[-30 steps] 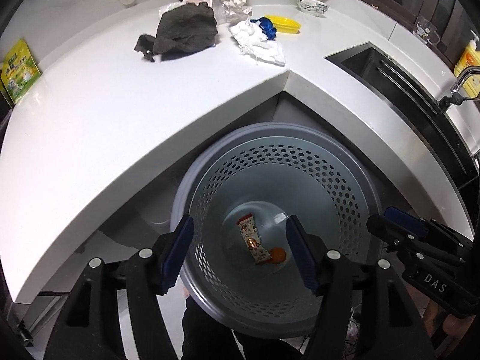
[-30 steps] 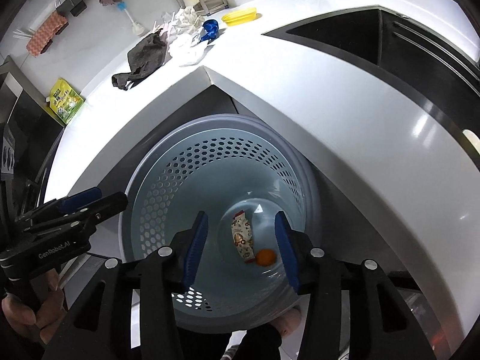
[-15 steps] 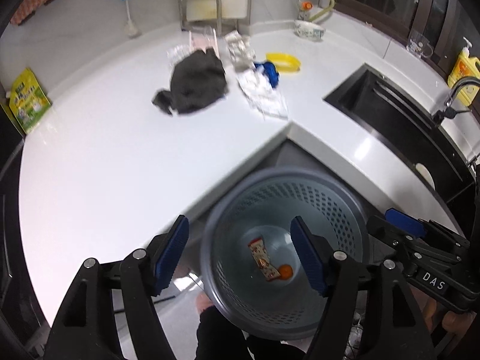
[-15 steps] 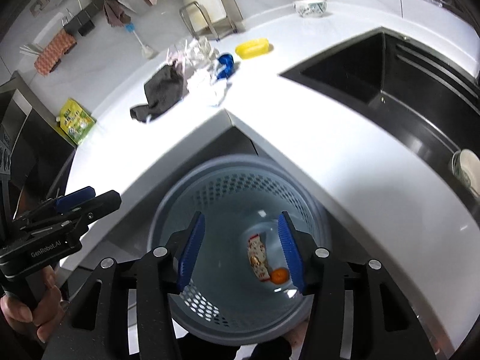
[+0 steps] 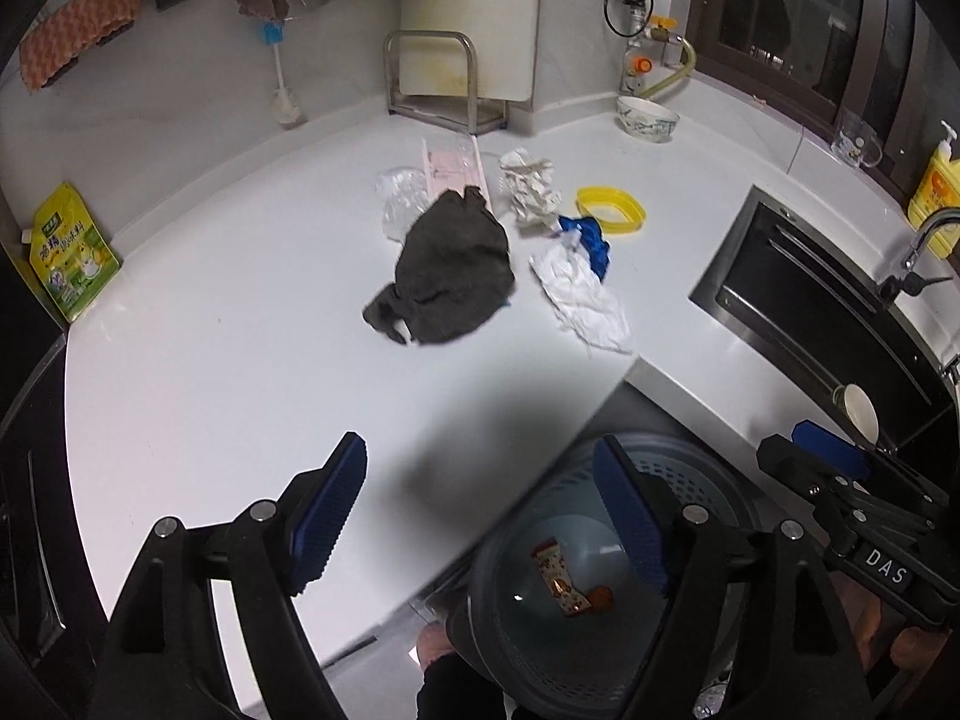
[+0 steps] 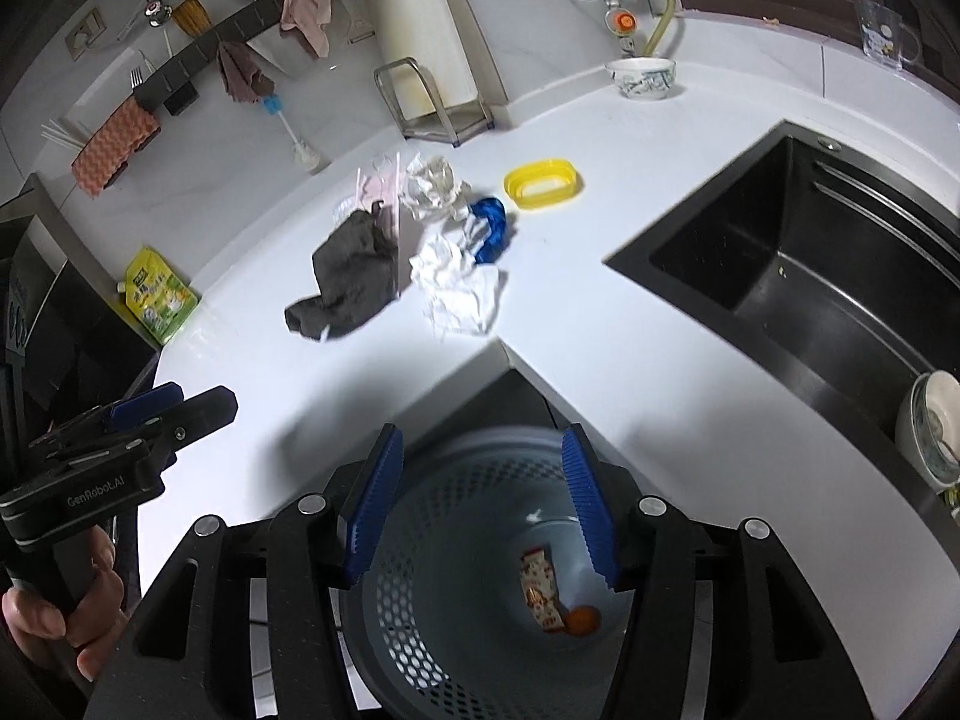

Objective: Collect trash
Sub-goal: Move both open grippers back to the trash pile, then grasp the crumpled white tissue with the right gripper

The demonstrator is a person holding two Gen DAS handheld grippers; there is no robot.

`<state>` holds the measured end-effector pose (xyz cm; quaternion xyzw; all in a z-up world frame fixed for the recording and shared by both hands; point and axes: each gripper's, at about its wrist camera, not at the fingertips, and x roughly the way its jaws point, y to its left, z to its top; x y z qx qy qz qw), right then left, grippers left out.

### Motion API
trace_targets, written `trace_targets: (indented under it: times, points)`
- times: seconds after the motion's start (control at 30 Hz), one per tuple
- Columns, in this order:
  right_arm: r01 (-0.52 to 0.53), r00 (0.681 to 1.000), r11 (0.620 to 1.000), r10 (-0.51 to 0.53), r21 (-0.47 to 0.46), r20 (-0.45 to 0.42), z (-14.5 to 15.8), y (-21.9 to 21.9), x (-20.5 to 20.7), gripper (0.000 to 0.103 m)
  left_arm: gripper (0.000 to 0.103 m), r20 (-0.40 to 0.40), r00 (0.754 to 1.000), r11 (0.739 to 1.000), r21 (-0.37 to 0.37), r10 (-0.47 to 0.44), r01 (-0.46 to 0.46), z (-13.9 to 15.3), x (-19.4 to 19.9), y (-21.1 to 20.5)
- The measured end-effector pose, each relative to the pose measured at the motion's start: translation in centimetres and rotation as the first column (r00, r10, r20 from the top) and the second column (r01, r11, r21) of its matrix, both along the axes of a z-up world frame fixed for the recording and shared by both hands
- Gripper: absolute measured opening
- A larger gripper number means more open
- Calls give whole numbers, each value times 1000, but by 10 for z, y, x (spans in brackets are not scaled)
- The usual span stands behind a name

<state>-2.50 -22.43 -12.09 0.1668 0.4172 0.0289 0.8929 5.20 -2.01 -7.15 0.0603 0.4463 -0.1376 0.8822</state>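
Observation:
A grey perforated bin point(image 5: 708, 480) point(image 6: 420, 618) stands on the floor below the counter corner. A snack wrapper point(image 5: 558, 577) point(image 6: 540, 591) and an orange bit point(image 5: 601, 599) point(image 6: 582, 620) lie in it. Trash lies on the white counter point(image 5: 240, 360): crumpled white paper point(image 5: 585, 300) point(image 6: 459, 285), a second paper wad point(image 5: 531, 189) point(image 6: 432, 186), a blue crumpled piece point(image 5: 594, 240) point(image 6: 492, 225), clear plastic point(image 5: 399, 198). My left gripper point(image 5: 480, 516) is open and empty above the counter edge. My right gripper point(image 6: 483, 510) is open and empty above the bin.
A dark cloth point(image 5: 450, 270) point(image 6: 348, 276) lies beside the trash. A yellow lid point(image 5: 611, 208), a pink tray point(image 5: 453, 168), a bowl point(image 5: 648, 118), a yellow pouch point(image 5: 69, 252) and a metal rack point(image 5: 432, 78) stand on the counter. A black sink point(image 6: 810, 276) is at right.
Both grippers have risen and tilted up from the bin toward the counter. The bin looks smaller and lower in both views. Both stay open and empty.

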Motion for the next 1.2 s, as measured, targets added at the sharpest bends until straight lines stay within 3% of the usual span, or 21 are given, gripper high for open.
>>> trace_targets:
  times: [0.63, 1.2]
  points:
    - [4, 1000, 997, -6, -81, -23, -15, 29, 93, 56, 81, 0, 1000, 1000, -19, 8, -8, -23, 87, 35]
    - [33, 999, 989, -39, -147, -38, -46, 46, 161, 57, 81, 18, 998, 998, -23, -55, 55, -44, 138, 28]
